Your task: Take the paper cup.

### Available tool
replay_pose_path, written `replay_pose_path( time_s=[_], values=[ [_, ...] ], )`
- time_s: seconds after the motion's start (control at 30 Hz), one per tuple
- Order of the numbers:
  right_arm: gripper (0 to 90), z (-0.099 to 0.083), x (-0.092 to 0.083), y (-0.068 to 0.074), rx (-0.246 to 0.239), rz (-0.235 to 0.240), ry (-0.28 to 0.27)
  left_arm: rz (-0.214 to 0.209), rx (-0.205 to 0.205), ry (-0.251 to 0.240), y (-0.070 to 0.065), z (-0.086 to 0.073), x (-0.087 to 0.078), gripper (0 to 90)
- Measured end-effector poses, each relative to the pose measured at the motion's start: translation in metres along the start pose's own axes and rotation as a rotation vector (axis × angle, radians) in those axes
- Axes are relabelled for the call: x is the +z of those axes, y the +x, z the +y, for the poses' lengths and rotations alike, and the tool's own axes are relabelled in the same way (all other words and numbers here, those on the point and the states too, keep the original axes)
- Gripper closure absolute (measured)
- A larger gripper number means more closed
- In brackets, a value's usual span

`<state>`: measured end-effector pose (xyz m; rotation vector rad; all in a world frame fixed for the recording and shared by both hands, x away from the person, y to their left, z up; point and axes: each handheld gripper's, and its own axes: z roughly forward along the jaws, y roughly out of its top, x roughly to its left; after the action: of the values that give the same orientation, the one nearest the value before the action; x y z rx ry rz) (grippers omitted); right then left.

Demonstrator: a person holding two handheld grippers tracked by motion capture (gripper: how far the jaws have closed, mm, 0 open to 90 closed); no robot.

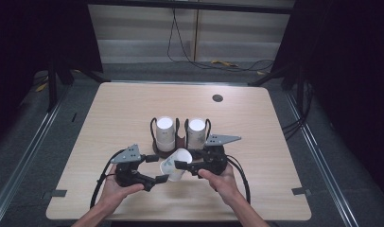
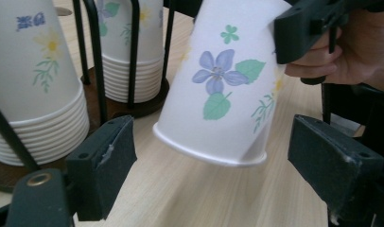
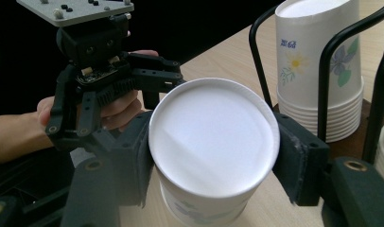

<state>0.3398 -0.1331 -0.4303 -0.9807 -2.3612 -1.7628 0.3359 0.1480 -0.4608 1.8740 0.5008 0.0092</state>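
Centre frame, high view: your right gripper [image 1: 181, 165] has its fingers clamped on one paper cup [image 1: 174, 165], tilted, base up, rim toward your left gripper [image 1: 158, 179], just off the surface [image 1: 256, 142]. Left fingers [image 2: 102, 172] spread wide around the rim, not touching. Behind: wire holder [image 1: 179, 137], two compartments, one stack of cups each.

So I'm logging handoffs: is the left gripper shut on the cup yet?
No, open. In the left gripper view its fingers stand apart on either side of the cup, clear of it; the right gripper clamps it.
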Motion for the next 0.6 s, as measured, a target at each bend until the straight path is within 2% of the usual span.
replay_pose_path(
  time_s=[0.2,0.37,0.6],
  values=[
    [37.7,-0.0003,0.0029,-0.0005,0.018,0.019,-0.004,0.006,0.007,0.008,-0.0008,-0.0018,0.0023,15.7],
    [37.6,-0.0024,0.0074,0.0008,0.02,0.024,-0.002,0.004,0.034,0.027,-0.0022,-0.0058,0.0083,17.7],
    [37.6,-0.0032,0.0099,0.0015,0.025,0.029,0.0,0.022,0.051,0.022,-0.0032,-0.0086,0.0105,20.8]
  ],
)
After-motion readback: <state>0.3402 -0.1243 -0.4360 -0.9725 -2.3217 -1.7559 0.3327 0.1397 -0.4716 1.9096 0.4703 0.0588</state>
